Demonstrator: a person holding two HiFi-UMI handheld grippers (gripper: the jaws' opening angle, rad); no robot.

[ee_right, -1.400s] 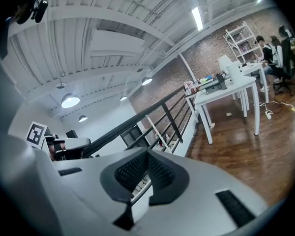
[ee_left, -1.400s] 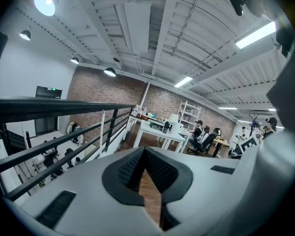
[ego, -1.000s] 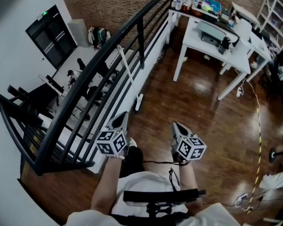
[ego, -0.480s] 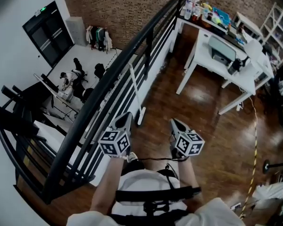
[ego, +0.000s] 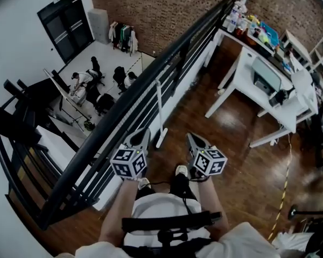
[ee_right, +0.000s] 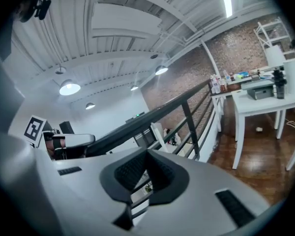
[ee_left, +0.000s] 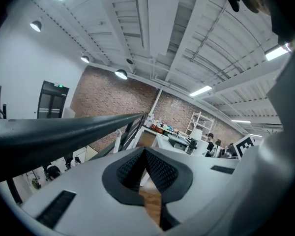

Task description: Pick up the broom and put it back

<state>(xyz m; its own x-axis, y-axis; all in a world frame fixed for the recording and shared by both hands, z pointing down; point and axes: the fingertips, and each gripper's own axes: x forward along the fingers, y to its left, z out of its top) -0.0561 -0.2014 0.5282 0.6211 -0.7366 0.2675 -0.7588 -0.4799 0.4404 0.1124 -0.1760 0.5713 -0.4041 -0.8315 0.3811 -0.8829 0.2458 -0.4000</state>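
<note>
The white broom (ego: 160, 112) stands on its head against the black railing (ego: 145, 82), just ahead of me on the wooden floor. My left gripper (ego: 141, 132) hangs close to the broom's foot, a little to its left, jaws shut and empty. Just right of the broom, my right gripper (ego: 190, 137) is also shut with nothing in it. In the left gripper view the pads (ee_left: 155, 168) meet at the tip beside the rail (ee_left: 64, 132). The right gripper view shows its closed pads (ee_right: 137, 168) below the broom's handle (ee_right: 158, 134).
A white table (ego: 258, 93) with a printer and clutter stands to the right front. A yellow cable (ego: 284, 190) runs over the floor at the right. Beyond the railing the floor drops to a lower level with people and chairs (ego: 94, 85).
I have walked forward along the railing: the broom and the table have come nearer, and both shut grippers now sit close to the broom's foot.
</note>
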